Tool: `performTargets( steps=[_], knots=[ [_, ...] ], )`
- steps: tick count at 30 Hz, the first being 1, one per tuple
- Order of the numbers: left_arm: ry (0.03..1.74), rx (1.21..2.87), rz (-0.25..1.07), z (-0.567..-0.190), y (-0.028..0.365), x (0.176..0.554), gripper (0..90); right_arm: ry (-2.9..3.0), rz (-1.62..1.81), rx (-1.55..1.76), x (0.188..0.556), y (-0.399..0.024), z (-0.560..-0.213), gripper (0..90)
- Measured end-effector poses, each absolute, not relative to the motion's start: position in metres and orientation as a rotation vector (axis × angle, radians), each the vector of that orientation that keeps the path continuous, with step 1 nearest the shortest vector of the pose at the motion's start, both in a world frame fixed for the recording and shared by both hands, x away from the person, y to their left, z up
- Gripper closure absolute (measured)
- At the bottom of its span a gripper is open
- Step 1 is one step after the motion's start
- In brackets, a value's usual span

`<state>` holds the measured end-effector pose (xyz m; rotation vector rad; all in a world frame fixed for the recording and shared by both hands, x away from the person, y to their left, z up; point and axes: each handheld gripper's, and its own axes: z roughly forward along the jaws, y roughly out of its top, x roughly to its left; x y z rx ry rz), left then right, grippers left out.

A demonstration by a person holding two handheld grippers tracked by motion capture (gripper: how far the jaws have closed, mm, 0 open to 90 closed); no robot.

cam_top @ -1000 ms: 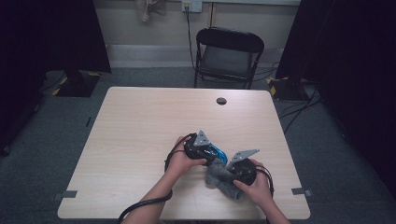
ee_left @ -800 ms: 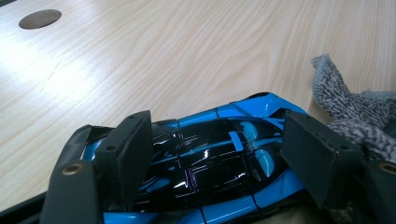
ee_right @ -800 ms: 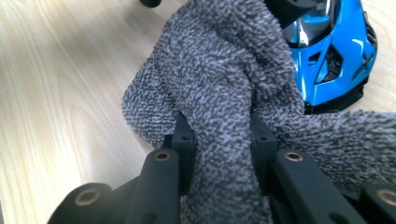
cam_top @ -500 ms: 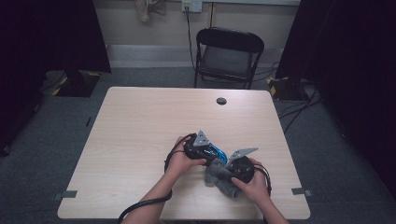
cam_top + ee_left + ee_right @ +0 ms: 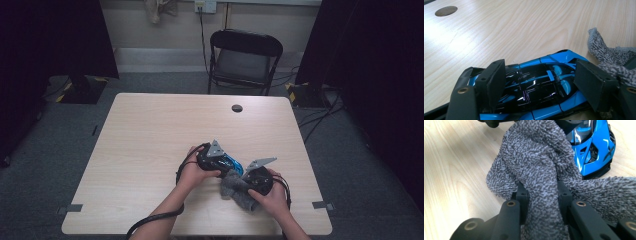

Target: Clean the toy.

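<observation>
Our left tongs (image 5: 541, 87) grasp the blue toy car (image 5: 544, 85) across its body on the surface (image 5: 150, 135); our right tongs (image 5: 543, 195) are clenched on the grey cloth (image 5: 541, 165) beside it.

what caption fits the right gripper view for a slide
Right gripper clamps a grey cloth beside a blue toy car on the table.

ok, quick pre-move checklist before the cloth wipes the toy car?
1. Right tongs shut on grey cloth: ok.
2. Left tongs straddle blue toy car: ok.
3. Left pads pressing the car's sides: cannot tell.
4. Car resting flat on table: ok.
5. Cloth touching the car body: cannot tell; it bunches in front of it.
6. Table around the car free of clutter: ok.
</observation>
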<state>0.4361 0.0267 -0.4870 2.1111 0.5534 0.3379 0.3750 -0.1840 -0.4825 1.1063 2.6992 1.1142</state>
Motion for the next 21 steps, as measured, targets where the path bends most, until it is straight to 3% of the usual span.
performTargets(
  steps=[21],
  knots=[
    [0.549,2.110,0.341,-0.487,0.027,0.436,25.4,2.675,1.116,1.170,0.382,-0.196,-0.482,70.9]
  ],
)
